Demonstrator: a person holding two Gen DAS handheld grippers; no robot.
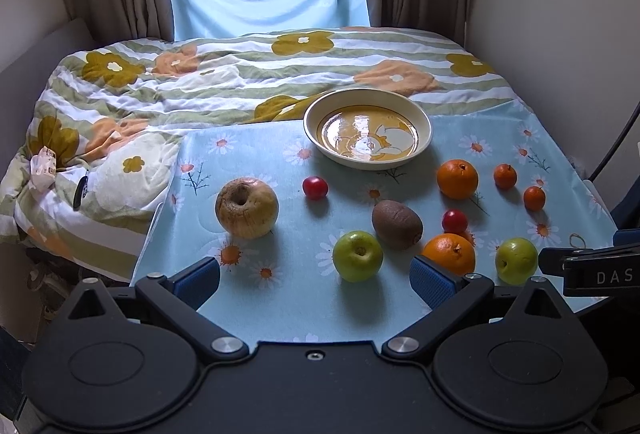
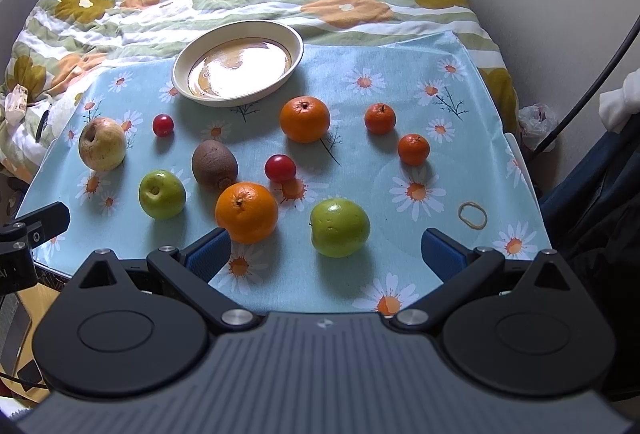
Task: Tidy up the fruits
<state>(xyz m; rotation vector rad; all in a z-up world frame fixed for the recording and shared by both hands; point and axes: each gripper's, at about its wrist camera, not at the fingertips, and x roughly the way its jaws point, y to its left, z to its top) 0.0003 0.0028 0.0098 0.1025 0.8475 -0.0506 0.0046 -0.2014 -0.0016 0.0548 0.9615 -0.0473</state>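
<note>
A: Grippers?
B: Left gripper has its fingers spread wide with nothing between them, hovering at the near edge of the daisy tablecloth. Right gripper likewise spread, holding nothing, a green apple just ahead between its blue pads.
A: Fruit positions?
B: All loose on the cloth. Yellowish wrinkled apple far left, second green apple near the left gripper, kiwi just behind it. One orange in front of the kiwi, touching it or nearly so; another orange farther back, centre. Two small red fruits: one by the yellowish apple, one mid-cloth. Two small mandarins on the right.
A: Dish?
B: Cream bowl at the cloth's far edge, no fruit in it.
A: Other stuff?
B: Rubber band near right, floral duvet behind.
</note>
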